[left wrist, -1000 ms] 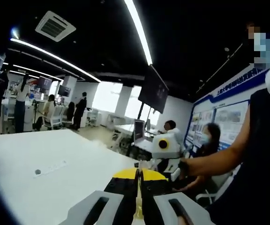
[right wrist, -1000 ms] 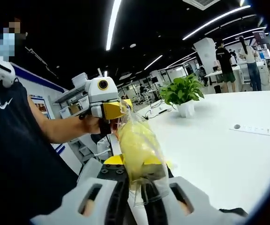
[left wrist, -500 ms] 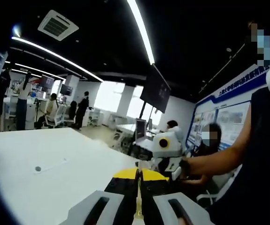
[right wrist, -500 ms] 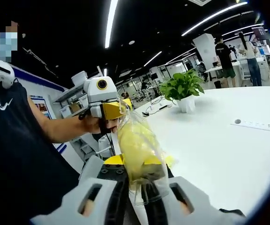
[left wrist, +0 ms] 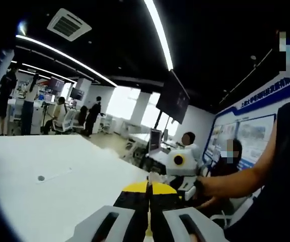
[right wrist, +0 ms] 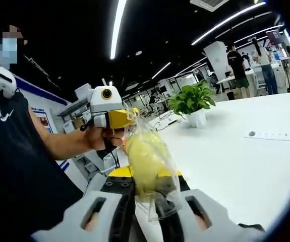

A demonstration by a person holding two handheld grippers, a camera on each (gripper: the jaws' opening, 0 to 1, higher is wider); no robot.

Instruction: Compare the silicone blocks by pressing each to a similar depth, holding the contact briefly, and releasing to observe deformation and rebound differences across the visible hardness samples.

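A soft yellow block in a clear plastic bag [right wrist: 146,160] hangs in the air above the white table [right wrist: 235,166]. My right gripper [right wrist: 146,176] is shut on the lower part of the bag. My left gripper [right wrist: 128,117], held by a person's hand, comes in from the left and pinches the bag's top between its yellow jaws. In the left gripper view my left gripper [left wrist: 149,188] has its jaws closed together, with a thin edge of the bag between them. Just beyond them my right gripper [left wrist: 181,170] faces the camera.
A potted green plant [right wrist: 191,100] stands on the table's far side. A flat white socket strip [right wrist: 268,135] lies on the table [left wrist: 59,186]. The person in a dark shirt [right wrist: 18,166] stands close on one side. Several people and desks fill the background.
Both views have shifted slightly with the hands. The bag with the yellow block is still held between the two grippers.
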